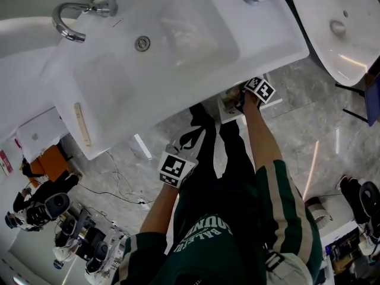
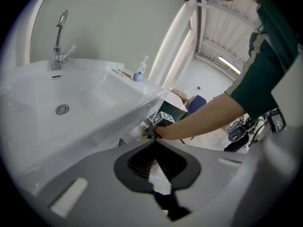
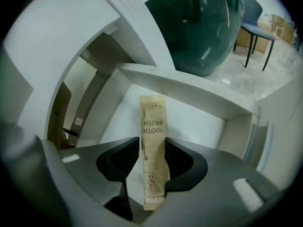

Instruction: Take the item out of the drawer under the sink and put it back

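A tan packet printed TOOTH BRUSH (image 3: 152, 119) stands upright between the jaws of my right gripper (image 3: 152, 144), which is shut on it. Below and behind the packet lies the open white drawer (image 3: 201, 126). In the head view my right gripper (image 1: 242, 103) reaches under the front edge of the white sink (image 1: 178, 46), at the drawer (image 1: 228, 107). My left gripper (image 1: 189, 140) hangs in front of the sink, above the floor, holding nothing. In the left gripper view its jaws (image 2: 155, 141) meet at the tips, and the right gripper's marker cube (image 2: 164, 118) shows beyond them.
A chrome faucet (image 1: 74, 19) stands at the sink's back left, and a wooden strip (image 1: 82, 123) lies on its left rim. A dark green basin (image 3: 203, 27) and a chair (image 3: 255, 27) stand beyond the drawer. Cables (image 1: 119, 183) and camera gear (image 1: 53, 209) lie on the floor at left.
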